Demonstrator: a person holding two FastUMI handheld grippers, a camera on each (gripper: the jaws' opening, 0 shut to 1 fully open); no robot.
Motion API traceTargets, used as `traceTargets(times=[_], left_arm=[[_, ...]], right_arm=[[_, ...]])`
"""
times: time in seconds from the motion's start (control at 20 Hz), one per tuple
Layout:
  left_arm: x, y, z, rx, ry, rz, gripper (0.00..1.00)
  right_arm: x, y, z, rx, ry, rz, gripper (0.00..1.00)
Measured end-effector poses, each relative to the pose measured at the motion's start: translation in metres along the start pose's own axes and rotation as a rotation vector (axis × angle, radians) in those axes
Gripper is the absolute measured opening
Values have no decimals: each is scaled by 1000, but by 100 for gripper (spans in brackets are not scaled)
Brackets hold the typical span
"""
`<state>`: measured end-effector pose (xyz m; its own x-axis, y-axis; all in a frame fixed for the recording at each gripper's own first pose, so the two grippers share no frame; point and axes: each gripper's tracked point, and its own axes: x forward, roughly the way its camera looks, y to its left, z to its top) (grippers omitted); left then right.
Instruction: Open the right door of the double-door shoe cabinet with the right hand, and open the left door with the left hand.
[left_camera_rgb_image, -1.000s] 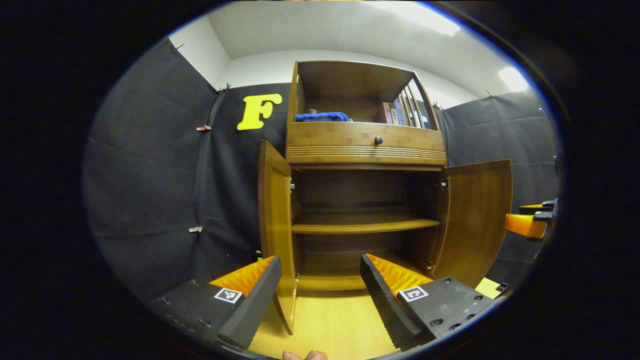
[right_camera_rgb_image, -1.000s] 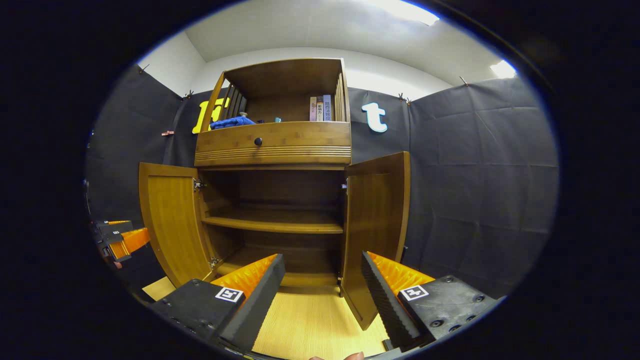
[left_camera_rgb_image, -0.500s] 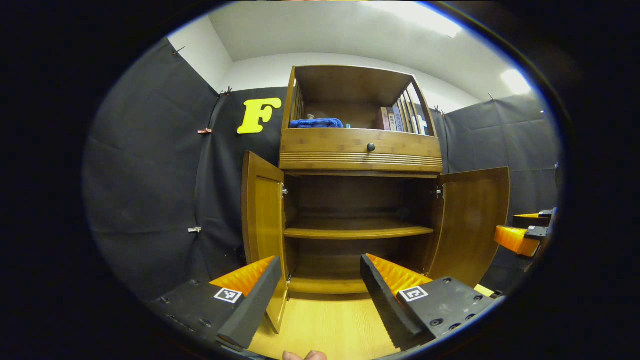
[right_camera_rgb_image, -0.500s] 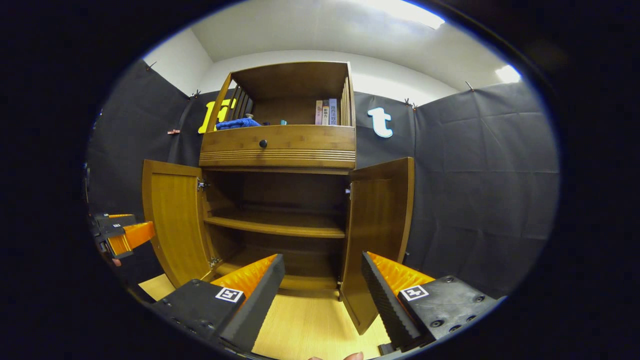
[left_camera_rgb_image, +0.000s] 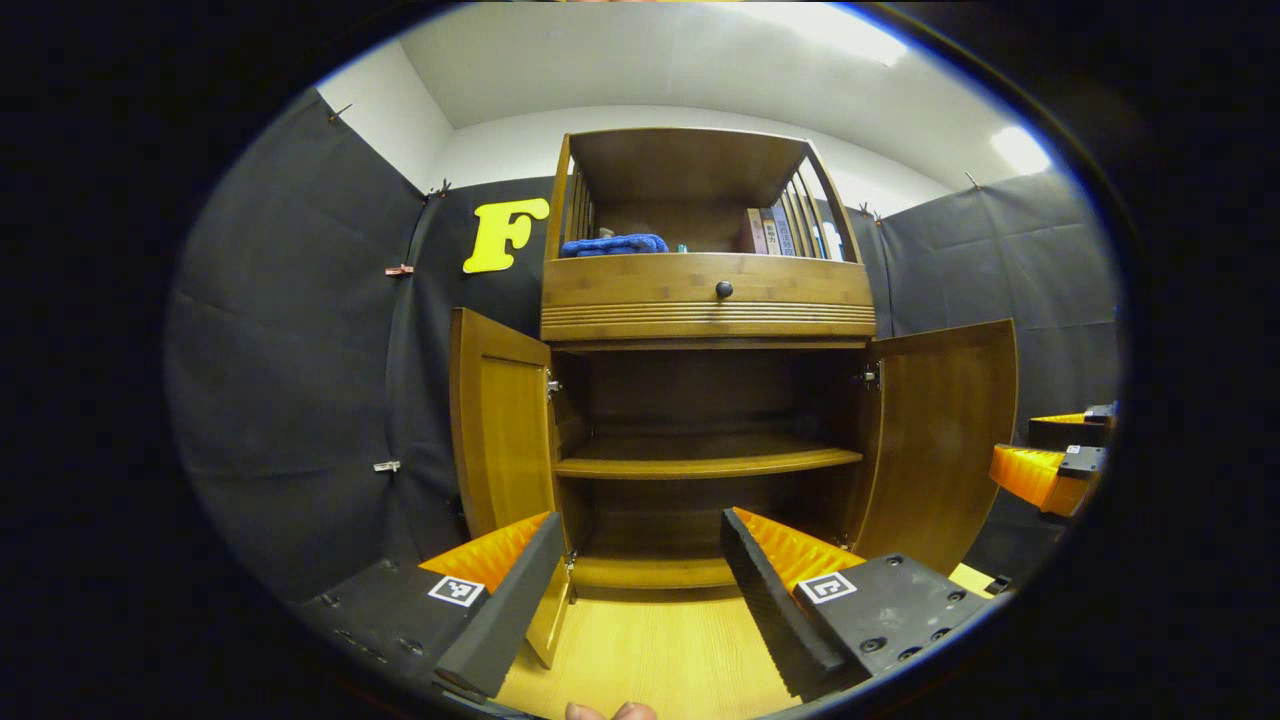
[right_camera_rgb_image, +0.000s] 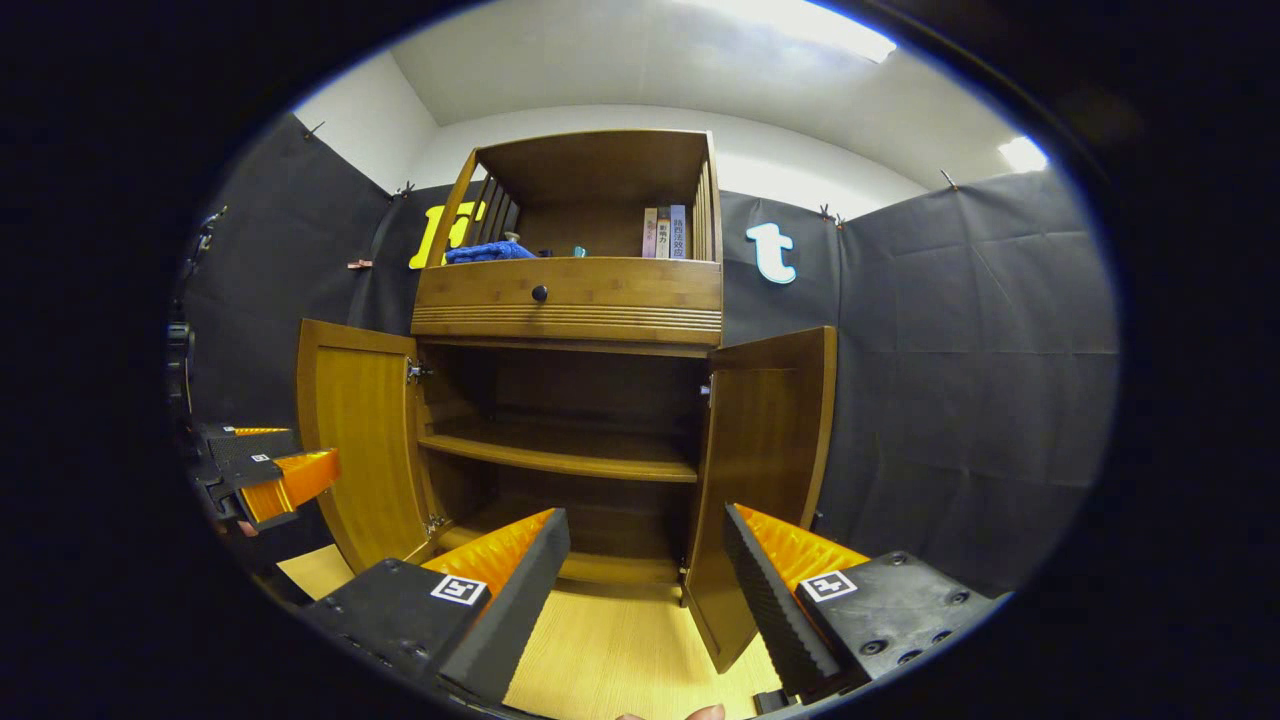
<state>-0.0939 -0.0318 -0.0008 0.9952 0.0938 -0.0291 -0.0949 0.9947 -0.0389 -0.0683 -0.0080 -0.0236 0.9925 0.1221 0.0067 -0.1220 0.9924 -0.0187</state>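
rec booth: black cloth walls (left_camera_rgb_image: 300, 400), wood cabinet (left_camera_rgb_image: 705, 300).

Blue cloth (left_camera_rgb_image: 613, 244) on the top shelf, upright books (right_camera_rgb_image: 668, 232) at its right end, pale wooden floor (left_camera_rgb_image: 650, 650), white ceiling (right_camera_rgb_image: 640, 70).

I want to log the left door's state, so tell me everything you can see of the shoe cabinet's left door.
The left door is a tall wooden panel in glossy honey-brown, with a raised frame around a flat centre. It stands upright, swung wide open on metal hinges at the shoe cabinet side, its lower edge just above the pale wood floor. The left hand-held gripper is open in front of it, with no contact visible. In the right gripper view its inner face looks smooth and bare.
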Motion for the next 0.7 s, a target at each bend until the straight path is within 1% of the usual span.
traceTargets(times=[0.15,0.2,0.35,0.5,0.65,0.7], left_arm=[[0,-6,5,3,-9,-5,99],[0,-8,6,5,-11,-10,99],[0,-13,7,14,-14,-20,99],[2,-13,8,18,-16,-24,99],[3,-12,7,23,-16,-23,99],[5,-11,7,22,-17,-23,99]], right_arm=[[-3,-4,1,7,-2,-2,96],[-3,-6,2,8,-5,-5,100],[-3,-12,2,12,-6,-16,98],[-2,-13,3,14,-8,-21,97],[-2,-13,3,12,-7,-22,99],[-2,-13,2,13,-6,-22,97]])
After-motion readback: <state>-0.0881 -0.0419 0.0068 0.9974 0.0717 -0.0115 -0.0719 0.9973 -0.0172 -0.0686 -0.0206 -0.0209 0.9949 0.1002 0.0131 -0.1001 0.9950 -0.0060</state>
